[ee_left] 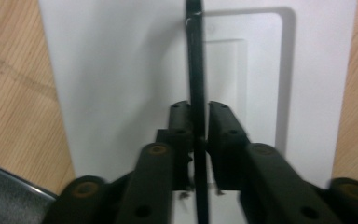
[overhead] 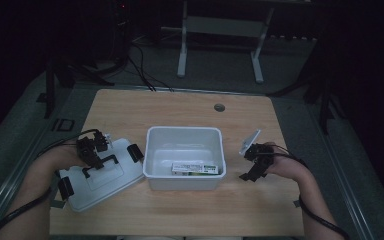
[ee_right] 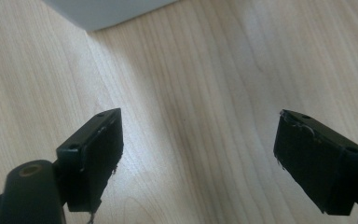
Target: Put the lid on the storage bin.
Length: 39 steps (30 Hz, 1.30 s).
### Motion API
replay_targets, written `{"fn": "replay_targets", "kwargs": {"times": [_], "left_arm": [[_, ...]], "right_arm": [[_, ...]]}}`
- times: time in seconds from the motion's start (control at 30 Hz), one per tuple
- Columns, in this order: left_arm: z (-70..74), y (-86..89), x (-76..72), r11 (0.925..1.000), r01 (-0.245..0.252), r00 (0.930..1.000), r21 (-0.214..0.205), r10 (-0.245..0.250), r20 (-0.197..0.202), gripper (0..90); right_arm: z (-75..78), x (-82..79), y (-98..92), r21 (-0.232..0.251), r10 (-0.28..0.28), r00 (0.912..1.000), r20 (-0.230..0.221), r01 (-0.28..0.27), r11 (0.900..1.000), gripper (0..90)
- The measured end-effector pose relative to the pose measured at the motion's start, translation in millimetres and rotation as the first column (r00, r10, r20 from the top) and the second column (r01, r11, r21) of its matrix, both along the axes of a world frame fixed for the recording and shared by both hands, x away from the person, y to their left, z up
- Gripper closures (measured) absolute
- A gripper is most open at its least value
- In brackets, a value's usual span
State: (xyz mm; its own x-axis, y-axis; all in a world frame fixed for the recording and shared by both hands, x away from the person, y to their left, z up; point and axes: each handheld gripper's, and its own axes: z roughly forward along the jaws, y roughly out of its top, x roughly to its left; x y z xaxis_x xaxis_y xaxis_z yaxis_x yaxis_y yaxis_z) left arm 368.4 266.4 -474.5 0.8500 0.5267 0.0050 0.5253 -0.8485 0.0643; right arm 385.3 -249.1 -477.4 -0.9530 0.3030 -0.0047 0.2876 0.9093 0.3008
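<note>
Left gripper [ee_left: 199, 122] pinches the lid's black handle [ee_left: 195, 60]; right gripper [ee_right: 198, 158], jaws spread, hangs over bare counter [ee_right: 205, 70] beside the bin [overhead: 184, 145].

The carton [overhead: 196, 168] inside the bin [overhead: 152, 150] looks too small to read.

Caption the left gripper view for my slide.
Left gripper shut on the black handle of the white lid lying on the table.
</note>
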Motion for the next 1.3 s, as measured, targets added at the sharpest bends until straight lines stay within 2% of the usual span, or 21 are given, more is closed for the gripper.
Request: {"fn": "replay_targets", "kwargs": {"times": [0.03, 0.2, 0.33, 0.67, 0.9, 1.3], "left_arm": [[0.1, -0.3, 0.4, 1.0000, -0.003, 0.9999, -0.005, 0.003, -0.011, 82.4], [1.4, -0.9, -1.6, 0.9997, 0.023, 0.9997, 0.002, -0.023, -0.009, 83.8], [6.5, 0.7, -2.9, 0.9997, 0.023, 0.9997, -0.009, -0.023, -0.013, 84.0], [30.3, 9.6, -12.8, 0.9991, 0.034, 0.9993, -0.027, -0.034, -0.012, 83.9], [44.9, 16.3, -19.9, 0.9991, 0.025, 0.9996, -0.035, -0.026, -0.009, 83.9], [79.3, 16.4, -27.1, 0.9980, 0.044, 0.9986, -0.045, -0.043, 0.031, 83.9]], "right_arm": [[-1.1, -0.3, -0.8, 0.001, 0.001, 1.0000, 0.002, -0.001, 1.0000, 15.5], [-6.2, -4.6, -5.4, 0.025, -0.010, 0.9997, 0.020, 0.010, 0.9996, 15.5], [-8.2, -8.1, -7.5, 0.046, -0.018, 0.9992, 0.035, 0.016, 0.9988, 15.4], [-7.3, -12.6, -12.1, 0.078, -0.022, 0.9990, 0.038, 0.019, 0.9968, 15.4], [-7.5, -13.9, -13.7, 0.079, -0.022, 0.9990, 0.039, 0.019, 0.9967, 15.4], [-8.4, -15.3, -15.5, 0.081, -0.021, 0.9992, 0.033, 0.018, 0.9966, 14.5]]}}
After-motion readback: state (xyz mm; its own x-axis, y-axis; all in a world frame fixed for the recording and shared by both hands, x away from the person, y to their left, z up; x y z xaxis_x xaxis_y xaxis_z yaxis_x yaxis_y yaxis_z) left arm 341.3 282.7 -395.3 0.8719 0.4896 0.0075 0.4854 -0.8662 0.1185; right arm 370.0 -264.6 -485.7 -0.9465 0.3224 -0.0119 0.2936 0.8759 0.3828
